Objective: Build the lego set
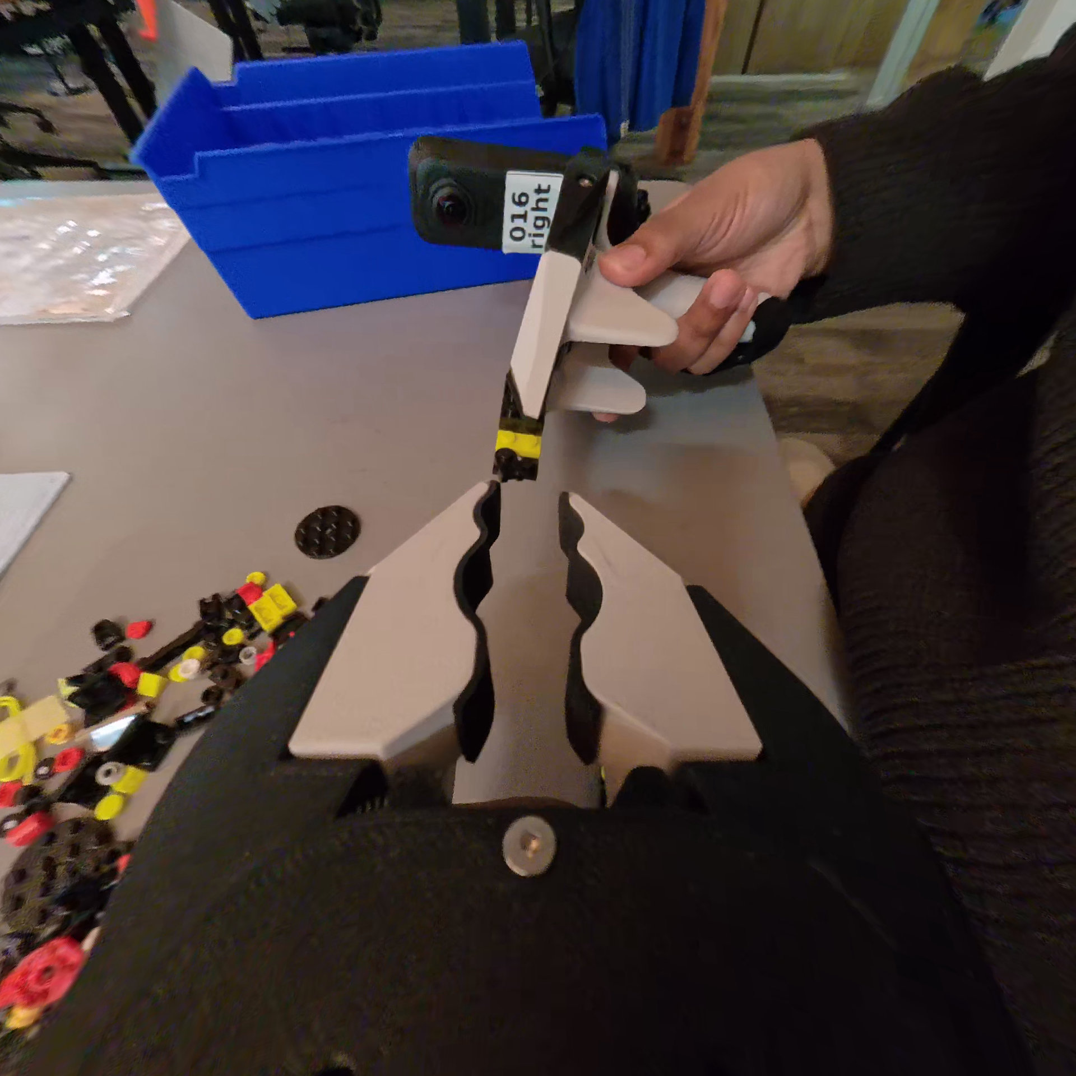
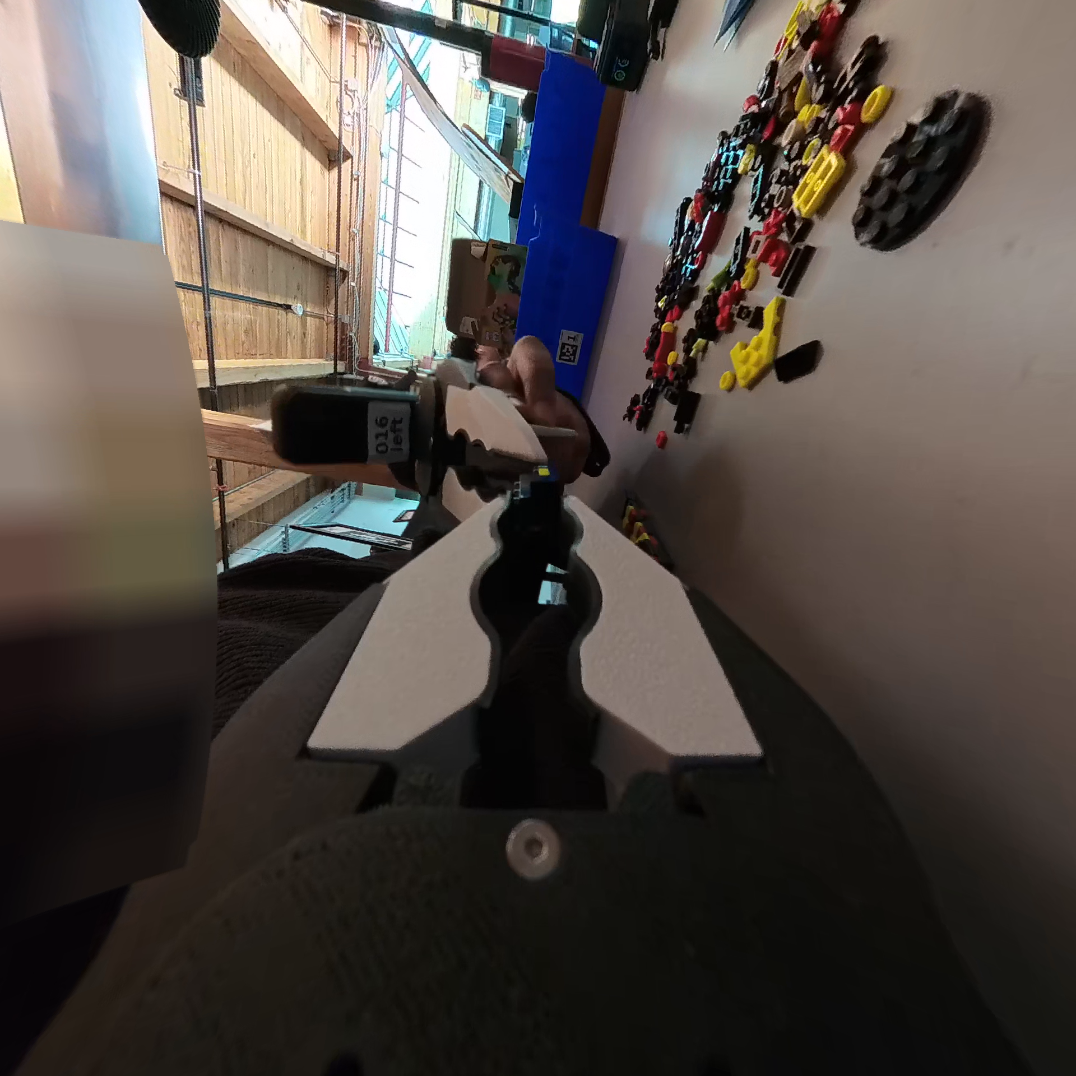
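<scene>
Bare table (image 1: 361, 407) separates open left tongs (image 1: 528, 495) from brick pile (image 1: 116, 698).

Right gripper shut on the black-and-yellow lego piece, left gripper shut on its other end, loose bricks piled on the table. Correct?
Not quite. The left gripper is open, its fingers apart and just short of the black-and-yellow lego piece, as the left wrist view shows. The right gripper is shut on it, and the loose bricks are piled on the table.

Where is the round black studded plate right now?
In the left wrist view the round black plate lies flat on the grey table, left of the open left gripper, just beyond the loose brick pile and nearer than the blue bin.
</scene>
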Action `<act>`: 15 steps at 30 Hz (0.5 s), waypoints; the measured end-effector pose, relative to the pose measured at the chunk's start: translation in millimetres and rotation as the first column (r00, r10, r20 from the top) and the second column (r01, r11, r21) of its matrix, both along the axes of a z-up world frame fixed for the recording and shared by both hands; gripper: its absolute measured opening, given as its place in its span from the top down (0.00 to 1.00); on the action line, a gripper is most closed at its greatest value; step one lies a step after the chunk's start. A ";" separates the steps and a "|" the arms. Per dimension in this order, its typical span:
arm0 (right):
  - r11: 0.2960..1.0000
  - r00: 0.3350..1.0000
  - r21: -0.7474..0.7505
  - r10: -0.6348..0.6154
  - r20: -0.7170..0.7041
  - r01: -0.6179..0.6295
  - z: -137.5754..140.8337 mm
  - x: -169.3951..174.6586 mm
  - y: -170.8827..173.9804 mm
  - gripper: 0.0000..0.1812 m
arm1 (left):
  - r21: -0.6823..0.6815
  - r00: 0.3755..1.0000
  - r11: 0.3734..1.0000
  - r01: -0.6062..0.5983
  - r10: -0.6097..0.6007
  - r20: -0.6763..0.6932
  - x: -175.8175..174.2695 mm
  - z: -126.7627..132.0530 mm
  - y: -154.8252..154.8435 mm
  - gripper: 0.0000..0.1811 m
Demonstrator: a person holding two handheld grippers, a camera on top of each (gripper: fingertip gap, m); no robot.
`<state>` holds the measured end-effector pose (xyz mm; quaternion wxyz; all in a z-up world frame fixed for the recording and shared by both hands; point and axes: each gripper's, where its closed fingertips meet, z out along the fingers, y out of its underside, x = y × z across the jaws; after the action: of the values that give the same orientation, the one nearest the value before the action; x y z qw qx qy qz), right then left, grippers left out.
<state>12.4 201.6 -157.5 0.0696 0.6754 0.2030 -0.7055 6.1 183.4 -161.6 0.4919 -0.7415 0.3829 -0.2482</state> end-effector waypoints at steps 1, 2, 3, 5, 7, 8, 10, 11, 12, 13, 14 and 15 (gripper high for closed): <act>1.000 1.000 0.012 0.012 0.003 -0.012 -0.4 1.2 -0.7 0.93 | -0.019 1.000 1.000 0.004 -0.004 0.022 -0.6 0.4 -0.4 0.90; 0.999 1.000 0.027 0.027 0.008 -0.027 -1.1 2.3 -1.8 0.93 | -0.030 0.999 1.000 0.009 -0.008 0.034 -1.2 0.4 -0.8 0.90; 0.998 0.999 0.042 0.042 0.013 -0.042 -1.9 3.2 -3.5 0.93 | -0.036 0.999 0.999 0.017 -0.016 0.035 -1.0 -0.3 -1.8 0.89; 0.996 0.998 0.065 0.066 0.024 -0.067 -3.5 3.7 -7.2 0.93 | -0.038 0.999 0.999 0.030 -0.029 0.022 0.6 -3.1 -3.8 0.89; 0.993 0.996 0.072 0.089 0.027 -0.091 -4.1 3.5 -11.9 0.93 | -0.042 0.999 0.998 0.044 -0.044 0.005 3.1 -6.7 -6.2 0.89; 0.992 0.994 0.072 0.101 0.028 -0.103 -4.4 3.5 -14.4 0.93 | -0.042 0.999 0.998 0.046 -0.046 -0.003 3.9 -8.3 -6.7 0.89; 0.989 0.992 0.078 0.124 0.034 -0.126 -5.7 3.5 -18.9 0.93 | -0.043 0.999 0.998 0.049 -0.049 -0.010 4.5 -9.9 -7.2 0.91; 0.987 0.990 0.084 0.133 0.039 -0.136 -6.4 3.6 -20.6 0.93 | -0.044 0.999 0.998 0.051 -0.052 -0.011 4.5 -10.1 -7.5 0.91; 0.986 0.989 0.089 0.141 0.042 -0.144 -6.9 3.8 -22.0 0.93 | -0.048 0.998 0.997 0.059 -0.059 -0.011 4.8 -10.6 -8.6 0.91; 0.984 0.988 0.093 0.146 0.045 -0.150 -7.3 4.0 -22.9 0.93 | -0.052 0.998 0.996 0.067 -0.067 -0.012 5.2 -11.0 -9.7 0.92; 0.984 0.988 0.094 0.150 0.048 -0.154 -7.9 4.2 -23.6 0.93 | -0.055 0.997 0.996 0.075 -0.075 -0.013 5.9 -11.5 -11.0 0.92; 0.983 0.987 0.095 0.154 0.051 -0.158 -8.5 4.4 -24.2 0.93 | -0.056 0.996 0.995 0.083 -0.084 -0.018 6.8 -12.3 -12.3 0.93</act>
<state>16.8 177.4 -166.0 0.0957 0.6752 0.2882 -0.6722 13.0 171.1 -173.9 0.4567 -0.7407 0.4114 -0.2713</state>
